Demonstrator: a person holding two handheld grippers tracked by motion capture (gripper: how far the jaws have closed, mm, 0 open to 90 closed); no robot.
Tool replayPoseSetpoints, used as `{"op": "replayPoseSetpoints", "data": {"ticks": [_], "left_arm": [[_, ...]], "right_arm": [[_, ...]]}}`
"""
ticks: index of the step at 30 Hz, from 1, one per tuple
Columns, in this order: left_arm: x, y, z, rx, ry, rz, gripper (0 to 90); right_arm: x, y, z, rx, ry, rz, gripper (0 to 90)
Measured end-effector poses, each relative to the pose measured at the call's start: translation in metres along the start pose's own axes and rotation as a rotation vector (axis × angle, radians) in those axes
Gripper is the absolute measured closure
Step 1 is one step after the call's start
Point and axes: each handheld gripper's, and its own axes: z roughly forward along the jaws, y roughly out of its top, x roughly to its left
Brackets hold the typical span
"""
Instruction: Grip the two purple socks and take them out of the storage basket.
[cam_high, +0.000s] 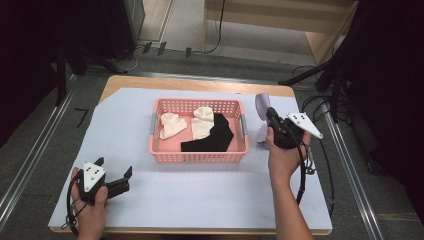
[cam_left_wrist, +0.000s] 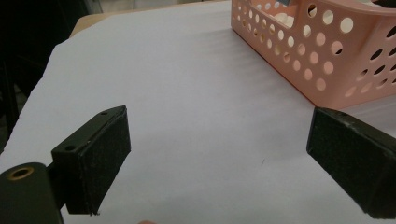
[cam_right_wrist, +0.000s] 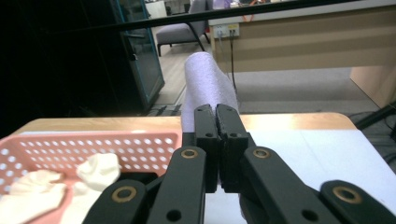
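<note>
Grippers, two, hand-held, recorded over a table (cam_high: 310, 210) with a white sheet.

Left gripper (cam_high: 114, 176): sat at the near left of the table, low over the sheet, held by the left hand (cam_high: 89, 210). Jaws stood wide apart with nothing between them; the left gripper view showed bare sheet between the two pads (cam_left_wrist: 98, 158).

Right gripper (cam_high: 270, 113): was raised at the right of the basket, held by the right hand (cam_high: 283, 152). Jaws were closed together on a lilac sock (cam_high: 262, 111). The sock was lifted, its upper part curving above the jaws and its lower part hanging beside the hand toward the sheet, just outside the basket's right end. In the right gripper view the sock (cam_right_wrist: 205, 84) stood up behind the pinched jaws.

Basket (cam_high: 200, 156): pink, perforated, rectangular, lay at mid-table beyond the left gripper. Contents: a black sock (cam_high: 215, 137) at near right; two white socks, one (cam_high: 171, 125) at left and one (cam_high: 202, 120) at centre, the latter touching the black one.

Floor, cables and wooden furniture lay beyond the table.
</note>
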Motion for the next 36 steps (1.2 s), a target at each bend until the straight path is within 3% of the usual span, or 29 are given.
{"op": "replayPoseSetpoints", "data": {"ticks": [12, 27, 30, 34, 36], "left_arm": [[0.0, 0.0, 0.0, -0.007, 0.002, 0.001, 7.0], [-0.001, 0.0, 0.0, -0.008, 0.003, -0.002, 7.0], [-0.001, 0.0, 0.0, -0.008, 0.004, -0.003, 7.0], [-0.001, 0.0, 0.0, -0.006, 0.004, -0.004, 7.0], [-0.001, 0.0, 0.0, -0.006, 0.004, -0.004, 7.0]], "right_arm": [[-0.03, -0.032, 0.004, 0.1, -0.075, 0.031, 88.7], [-0.049, -0.073, 0.016, 0.223, -0.13, 0.063, 87.3], [-0.052, -0.077, 0.016, 0.223, -0.142, 0.08, 80.3], [-0.057, -0.077, 0.01, 0.177, -0.135, 0.17, 65.7], [-0.058, -0.076, 0.007, 0.16, -0.141, 0.164, 55.4]]}}
